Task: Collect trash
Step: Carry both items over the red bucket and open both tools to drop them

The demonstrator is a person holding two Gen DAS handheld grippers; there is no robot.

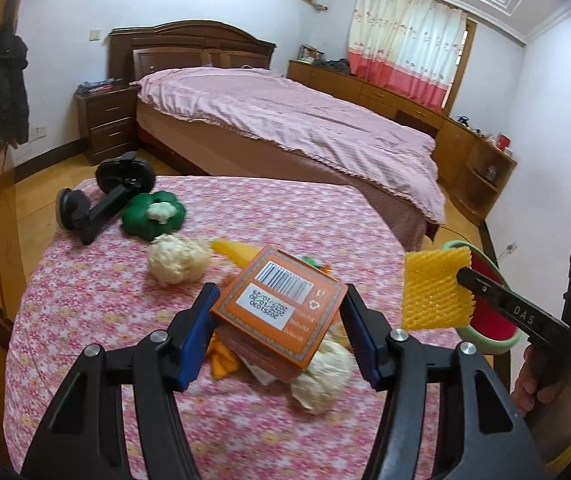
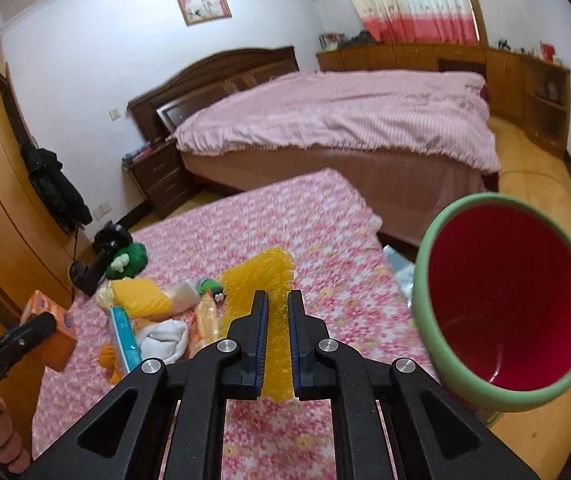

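Above the floral tabletop, both tongs carry trash: left tongs grasp the orange box, right tongs clench yellow foam netting. Next, each load needs releasing over the red bin.

Orange carton with barcode label, tilted, held clear of the flowered tablecloth between the blue pads of the left gripper. Yellow foam net, flattened, pinched upright in the closed right gripper. Remaining litter heaped on the cloth: white crumpled wad, yellow wrapper, blue-edged packet. Green-rimmed, red-lined bin beside the table's right edge, mouth tipped toward the right camera.
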